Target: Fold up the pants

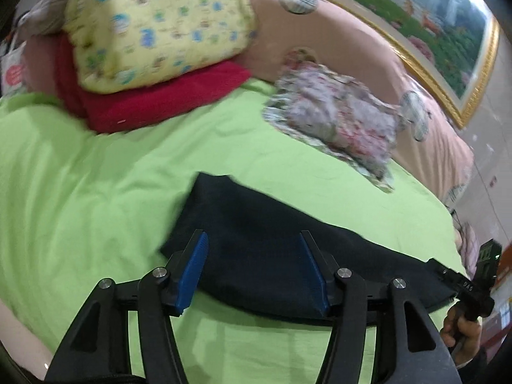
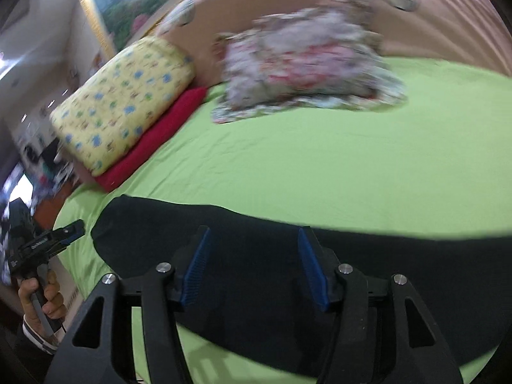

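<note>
The dark pants (image 1: 272, 249), laid flat on the green bedsheet (image 1: 96, 176), are judged soft, limp and best pinched at an edge, while both the left gripper (image 1: 252, 268) and right gripper (image 2: 254, 265) are held open and empty above them.

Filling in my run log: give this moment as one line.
task: fold pants | pants: dark, flat on green sheet | left gripper: open, empty | right gripper: open, empty
</note>
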